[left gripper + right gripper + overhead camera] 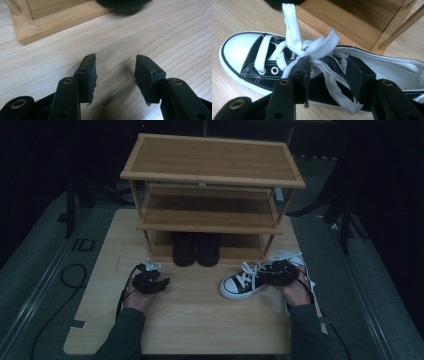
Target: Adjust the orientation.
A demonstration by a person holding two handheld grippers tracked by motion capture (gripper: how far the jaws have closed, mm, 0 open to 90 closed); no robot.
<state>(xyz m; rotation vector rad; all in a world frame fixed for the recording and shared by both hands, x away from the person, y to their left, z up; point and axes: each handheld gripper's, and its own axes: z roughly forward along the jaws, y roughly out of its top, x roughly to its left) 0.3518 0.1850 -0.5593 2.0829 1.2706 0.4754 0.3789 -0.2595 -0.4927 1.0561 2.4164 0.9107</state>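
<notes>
Surface (pixel 200 320): one, pale wood, carrying everything listed.

Rack (pixel 212 157): one, bamboo, three tiers, stood at the far side. Top and middle tiers bare. Bottom tier held one pair of black boots (pixel 196 249), two in count, side by side with toes toward the person.

Sneaker (pixel 242 284): one, black canvas with white toe cap and sole, lay on the surface in front of the rack's right end, toe pointing left in the high view. White laces (pixel 312 48) were loosely knotted over the tongue.

Right gripper (pixel 327 71): one, over the sneaker's middle. Jaws spread, either side of the laces, pads not pressing on them.

Left gripper (pixel 116 72): one, on the surface left of the boots, well apart from the sneaker. Jaws spread, nothing between them.
</notes>
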